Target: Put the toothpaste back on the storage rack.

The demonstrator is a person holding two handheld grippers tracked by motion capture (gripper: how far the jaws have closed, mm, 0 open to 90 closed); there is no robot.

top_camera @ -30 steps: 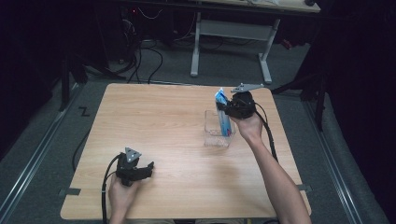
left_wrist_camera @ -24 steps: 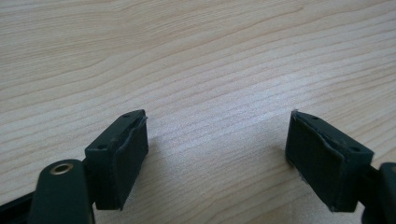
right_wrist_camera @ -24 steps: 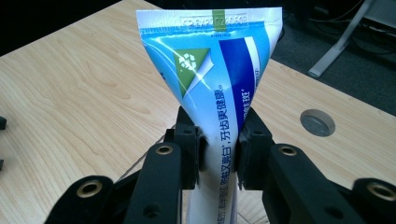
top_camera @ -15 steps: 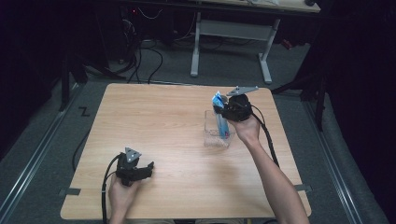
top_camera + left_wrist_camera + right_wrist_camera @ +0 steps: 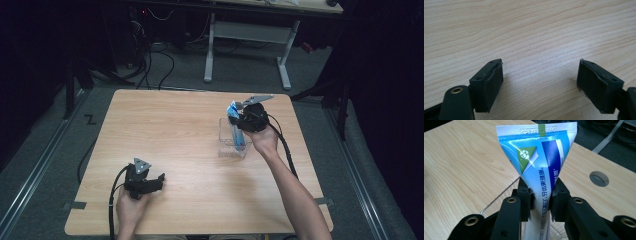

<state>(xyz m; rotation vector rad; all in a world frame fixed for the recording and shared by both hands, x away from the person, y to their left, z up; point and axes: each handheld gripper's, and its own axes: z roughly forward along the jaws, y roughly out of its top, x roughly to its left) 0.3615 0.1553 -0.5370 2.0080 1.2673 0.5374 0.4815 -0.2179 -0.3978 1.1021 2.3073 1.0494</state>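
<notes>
Pinching the toothpaste tube (image 5: 541, 170) mid-body (crimped end up), the right claw (image 5: 541, 202) hovers over a clear container (image 5: 231, 147).

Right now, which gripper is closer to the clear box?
Right. The right gripper is just above the clear box, holding a toothpaste tube that reaches into it. The left gripper rests far away, near the table's front edge.

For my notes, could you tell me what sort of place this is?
Probably a lab or workshop recording station: a bare wooden table, cables on the floor behind it, and a white-legged desk beyond, with dark surroundings.
</notes>
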